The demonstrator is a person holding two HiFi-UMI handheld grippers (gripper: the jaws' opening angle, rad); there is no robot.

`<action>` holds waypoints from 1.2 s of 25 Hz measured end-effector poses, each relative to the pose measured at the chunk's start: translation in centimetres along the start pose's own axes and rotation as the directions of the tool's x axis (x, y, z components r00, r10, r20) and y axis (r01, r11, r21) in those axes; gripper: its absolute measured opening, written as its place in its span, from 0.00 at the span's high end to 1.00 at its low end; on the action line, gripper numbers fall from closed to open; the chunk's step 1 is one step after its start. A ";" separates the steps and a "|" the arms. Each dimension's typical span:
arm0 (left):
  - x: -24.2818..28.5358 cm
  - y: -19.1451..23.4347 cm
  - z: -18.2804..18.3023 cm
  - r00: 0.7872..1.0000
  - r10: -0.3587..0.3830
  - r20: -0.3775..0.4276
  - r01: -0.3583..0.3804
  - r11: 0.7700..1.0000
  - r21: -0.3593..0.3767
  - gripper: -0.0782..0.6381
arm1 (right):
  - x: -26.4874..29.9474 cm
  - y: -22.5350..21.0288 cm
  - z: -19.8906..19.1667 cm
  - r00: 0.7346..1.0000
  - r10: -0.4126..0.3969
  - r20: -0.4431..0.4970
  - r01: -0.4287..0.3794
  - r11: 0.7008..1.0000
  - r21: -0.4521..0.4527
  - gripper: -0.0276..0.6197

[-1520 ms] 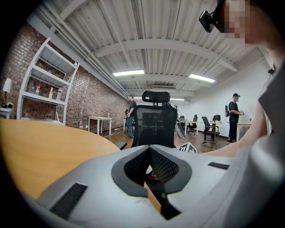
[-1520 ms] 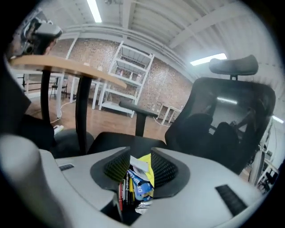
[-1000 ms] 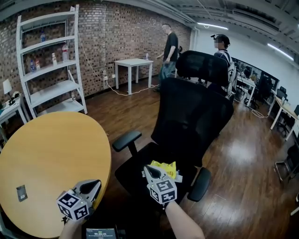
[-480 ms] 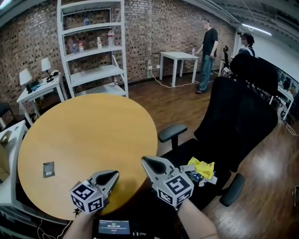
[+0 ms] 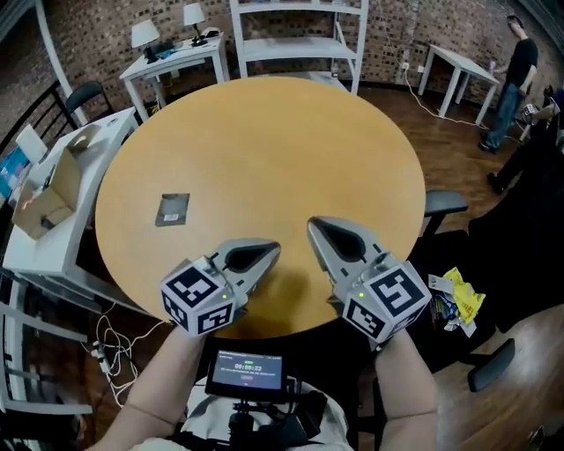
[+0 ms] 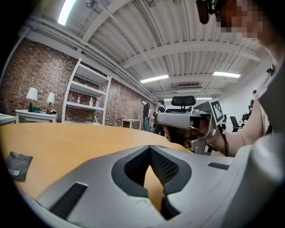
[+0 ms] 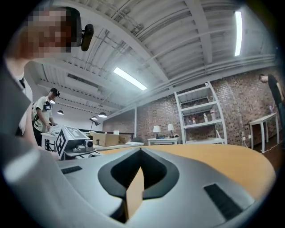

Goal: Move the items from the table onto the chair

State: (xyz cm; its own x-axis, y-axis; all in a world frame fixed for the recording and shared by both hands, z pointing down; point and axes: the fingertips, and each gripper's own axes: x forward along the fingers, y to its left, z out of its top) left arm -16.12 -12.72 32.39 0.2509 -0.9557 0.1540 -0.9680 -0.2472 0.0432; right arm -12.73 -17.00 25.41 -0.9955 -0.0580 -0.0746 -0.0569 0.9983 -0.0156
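A small grey packet [image 5: 172, 209] lies flat on the round wooden table [image 5: 264, 132]; in the left gripper view this packet [image 6: 18, 162] sits at the far left. My left gripper [image 5: 271, 250] hovers over the table's near edge, shut and empty, and its tips [image 6: 149, 148] meet. Beside it, my right gripper [image 5: 314, 224] is also shut with nothing in it, tips [image 7: 140, 150] together. Yellow packets [image 5: 463, 292] and other small items rest on the seat of the black chair [image 5: 520, 220] at the right. The grey packet lies to the left of and beyond both grippers.
A white desk with a cardboard box [image 5: 48, 189] stands to the left of the table. Behind are a lamp desk [image 5: 172, 53] and white shelving [image 5: 300, 26]. A person [image 5: 515, 62] stands by a white table [image 5: 449, 62] at the far right. The chair's armrest [image 5: 443, 201] nears the table edge.
The view has swung from the chair to the table. Both grippers have moved left from the chair seat to the table's near edge, and the yellow packets stay on the seat.
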 end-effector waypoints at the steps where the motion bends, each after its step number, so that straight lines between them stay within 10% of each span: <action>1: -0.6 0.5 0.0 1.000 0.008 0.004 -0.008 1.000 0.000 0.88 | 0.9 0.6 -0.1 1.000 0.015 -0.009 -0.015 1.000 0.003 0.95; 30: -8.5 5.3 -0.7 0.992 0.129 -0.001 -0.129 0.991 -0.024 0.88 | 9.7 8.7 -2.7 0.975 0.192 -0.108 -0.188 0.981 0.047 0.95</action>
State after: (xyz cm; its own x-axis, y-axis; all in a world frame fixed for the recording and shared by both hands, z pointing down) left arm -23.38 -5.79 31.98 0.1240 -0.9795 0.1590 -0.9919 -0.1179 0.0471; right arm -23.12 -8.87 27.28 -0.9901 0.1365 0.0318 0.1349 0.9897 -0.0485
